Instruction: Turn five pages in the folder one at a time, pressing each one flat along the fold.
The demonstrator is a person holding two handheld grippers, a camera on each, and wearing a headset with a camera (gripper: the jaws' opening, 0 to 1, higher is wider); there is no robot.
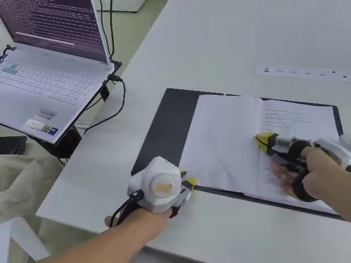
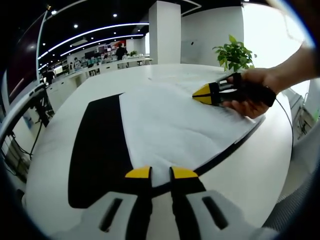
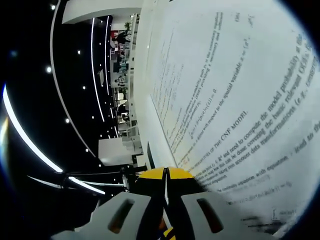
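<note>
A black folder [image 1: 164,126] lies open on the white table. A blank white page [image 1: 225,142] lies turned to the left, and a printed page [image 1: 296,118] lies to the right of the fold. My right gripper [image 1: 262,141] is shut, its yellow tips pressed on the paper by the fold; its own view has the tips [image 3: 165,172] down on printed text [image 3: 240,100]. My left gripper [image 1: 189,183] sits at the folder's front edge. Its jaws [image 2: 161,172] stand a narrow gap apart over the blank page's near corner, with the right gripper [image 2: 200,93] beyond.
An open white laptop [image 1: 49,66] stands at the far left on a lower stand, with black cables [image 1: 112,93] running along the table's left edge. A white power strip [image 1: 299,71] lies behind the folder. A potted plant [image 2: 235,55] stands beyond the table.
</note>
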